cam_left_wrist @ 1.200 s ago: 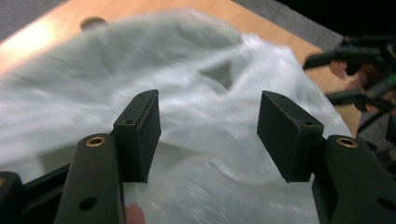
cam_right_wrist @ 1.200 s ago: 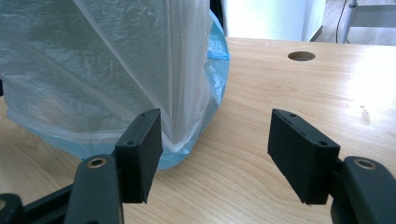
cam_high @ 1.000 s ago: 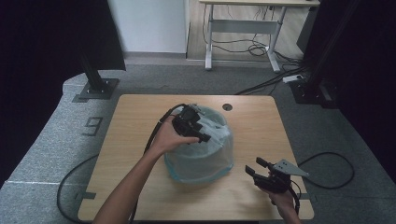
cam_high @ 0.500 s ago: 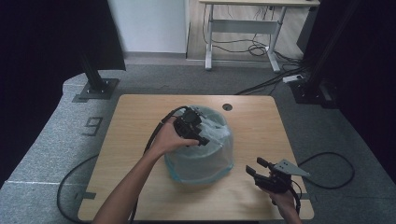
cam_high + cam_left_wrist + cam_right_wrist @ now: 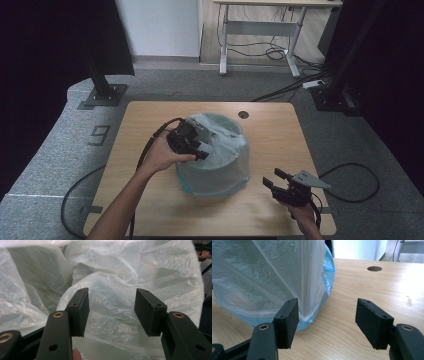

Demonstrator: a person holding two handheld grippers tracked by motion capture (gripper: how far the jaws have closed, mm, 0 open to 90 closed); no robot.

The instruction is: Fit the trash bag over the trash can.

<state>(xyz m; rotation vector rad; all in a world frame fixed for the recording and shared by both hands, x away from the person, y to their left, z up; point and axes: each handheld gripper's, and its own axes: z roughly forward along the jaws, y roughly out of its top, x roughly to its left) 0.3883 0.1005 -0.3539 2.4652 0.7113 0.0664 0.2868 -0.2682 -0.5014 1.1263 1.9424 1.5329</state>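
The wooden table point(image 5: 150, 200) is seen carrying, at its middle, a pale bin covered by a thin translucent plastic bag point(image 5: 220, 155), whose blue-tinted hem is gathered against the tabletop all round. The bag is judged light, soft and slippery, easily torn or bunched, so a hold is best taken on a raised fold of film rather than on a flat stretch. The covered shape stands upright, its long axis vertical, the domed top pointing up and the wider foot resting on the table. The left claw point(image 5: 197, 150) is held against the bag's upper left side; its jaws have just been closing, a crinkled ridge of film point(image 5: 112, 302) lies between them, and the pads are not yet seen pressing on it. The right claw point(image 5: 274, 181) is held low near the table's near right corner, well apart from the bag, its jaws standing open on nothing.
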